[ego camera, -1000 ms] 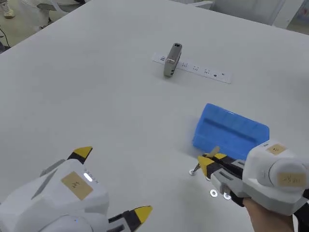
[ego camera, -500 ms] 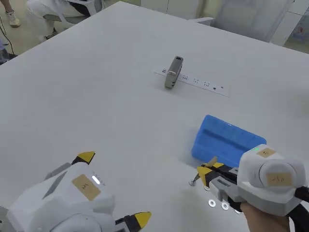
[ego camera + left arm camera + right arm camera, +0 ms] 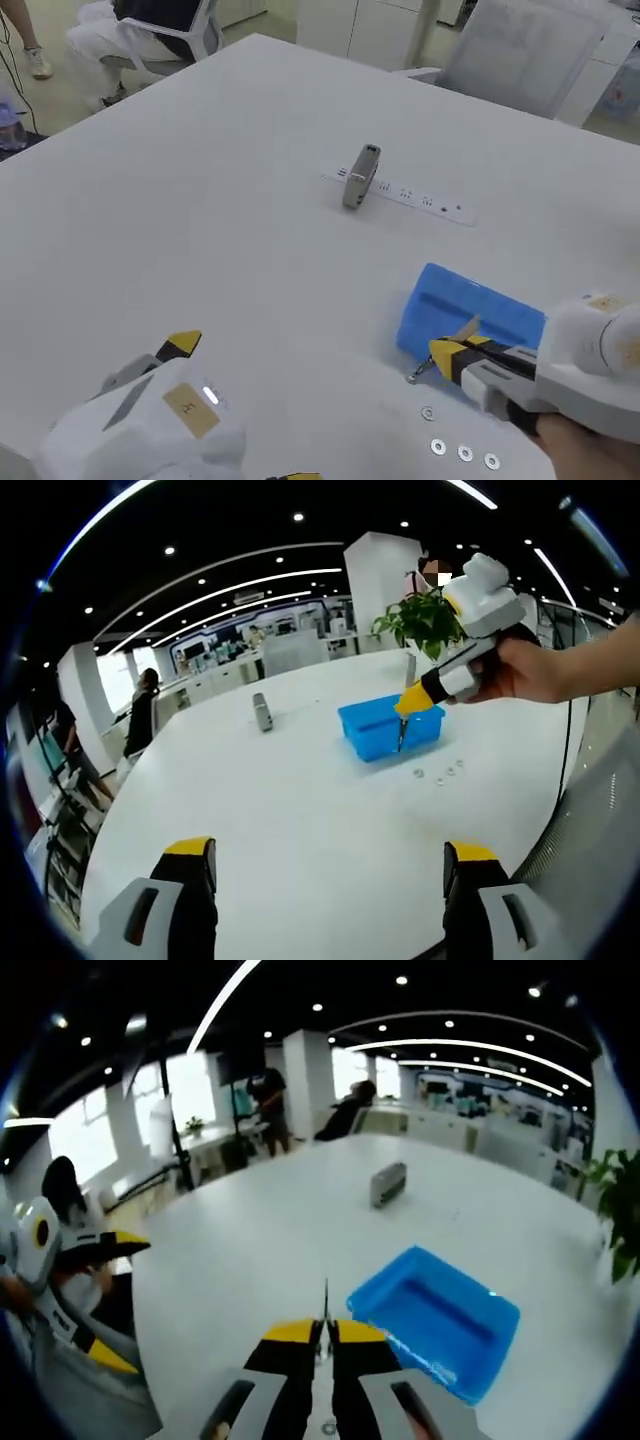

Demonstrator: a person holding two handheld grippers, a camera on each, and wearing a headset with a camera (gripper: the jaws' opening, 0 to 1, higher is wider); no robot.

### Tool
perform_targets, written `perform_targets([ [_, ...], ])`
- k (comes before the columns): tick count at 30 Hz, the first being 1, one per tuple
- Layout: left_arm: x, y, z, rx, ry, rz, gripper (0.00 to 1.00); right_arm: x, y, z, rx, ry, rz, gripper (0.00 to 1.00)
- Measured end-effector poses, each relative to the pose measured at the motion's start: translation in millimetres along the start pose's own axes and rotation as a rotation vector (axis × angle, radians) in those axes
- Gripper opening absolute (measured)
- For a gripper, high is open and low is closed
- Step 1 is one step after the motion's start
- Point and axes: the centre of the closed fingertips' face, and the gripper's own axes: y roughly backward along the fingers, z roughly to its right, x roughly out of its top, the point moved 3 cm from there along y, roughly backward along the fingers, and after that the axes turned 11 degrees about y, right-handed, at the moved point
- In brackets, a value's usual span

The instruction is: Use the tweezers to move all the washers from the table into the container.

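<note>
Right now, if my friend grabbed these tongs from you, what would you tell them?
Left tongs: open, holding nothing.
Right tongs: shut on the thin metal tweezers, whose tips are beside the near wall of the blue plastic container. Whether the tips pinch a washer is too small to tell.
Four small silver washers lie on the white table, just short of the container.
Done: no washer shows inside the container.
Left: tweeze each of the four into it.
</note>
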Motion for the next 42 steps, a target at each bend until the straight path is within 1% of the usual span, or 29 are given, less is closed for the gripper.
perform_targets([
  [2,0.1,-0.2,1.2,-0.009,0.000,0.002,0.98,8.8,3.7,5.6,-0.016,0.010,0.013,0.01],
  [5,3.7,1.2,2.7,-0.022,0.009,0.026,0.99,18.6,7.3,14.0,-0.039,0.018,0.030,0.01],
  [6,3.9,1.3,2.9,-0.025,0.012,0.027,0.99,23.0,8.8,17.9,-0.056,0.024,0.041,0.01],
  [8,4.0,0.9,4.2,-0.040,0.027,0.029,0.99,27.9,9.5,23.3,-0.068,0.026,0.051,0.01],
  [9,3.5,0.7,4.9,-0.043,0.025,0.025,0.99,28.8,9.6,24.5,-0.071,0.025,0.054,0.01],
  [11,3.3,0.4,7.0,-0.053,0.017,0.024,0.99,31.7,8.4,31.9,-0.090,0.022,0.067,0.01],
  [14,1.3,-0.3,12.7,-0.070,-0.012,0.012,0.99,31.4,4.0,43.5,-0.114,0.005,0.073,0.02],
  [17,1.3,0.3,18.1,-0.096,-0.030,0.012,0.99,25.4,-3.3,51.0,-0.128,-0.009,0.056,0.02],
  [19,-1.1,-0.1,22.8,-0.117,-0.052,-0.001,0.99,21.9,-11.5,50.4,-0.133,-0.011,0.047,0.02],
  [21,-2.8,0.0,28.6,-0.140,-0.081,-0.007,0.99,18.0,-18.7,54.6,-0.139,-0.006,0.035,0.02],
  [23,-4.5,-0.1,32.6,-0.155,-0.108,-0.014,0.99,11.5,-26.9,56.3,-0.136,-0.001,0.013,0.02],
  [26,-7.6,-0.7,37.6,-0.173,-0.136,-0.030,0.99,4.5,-38.8,57.1,-0.134,-0.010,0.004,0.02],
  [28,-9.1,-1.0,39.2,-0.181,-0.149,-0.038,0.99,1.9,-44.8,56.1,-0.127,-0.021,0.004,0.02],
  [29,-9.8,-1.1,39.8,-0.185,-0.152,-0.043,0.99,-1.2,-49.7,56.1,-0.128,-0.029,-0.003,0.02],
  [30,-10.4,-1.1,40.4,-0.188,-0.156,-0.047,0.99,-3.4,-51.1,57.0,-0.129,-0.031,-0.006,0.02],
  [31,-10.6,-1.1,40.7,-0.191,-0.157,-0.049,0.99,-7.1,-54.7,57.4,-0.125,-0.034,-0.020,0.02],
  [33,-11.4,-1.1,41.8,-0.199,-0.158,-0.053,0.99,-11.5,-60.5,58.8,-0.119,-0.039,-0.030,0.02],
  [35,-13.3,-1.7,42.3,-0.202,-0.163,-0.064,0.99,-13.6,-61.9,57.4,-0.112,-0.043,-0.041,0.02],
  [36,-14.2,-2.1,42.5,-0.200,-0.168,-0.069,0.99,-15.8,-64.2,59.1,-0.115,-0.040,-0.051,0.02],
  [38,-14.4,-2.3,42.1,-0.195,-0.175,-0.070,0.99,-16.7,-67.3,57.3,-0.112,-0.032,-0.057,0.02],
  [42,-16.3,-3.1,40.4,-0.186,-0.179,-0.083,0.99,-22.6,-67.2,58.0,-0.106,-0.037,-0.066,0.02],
])
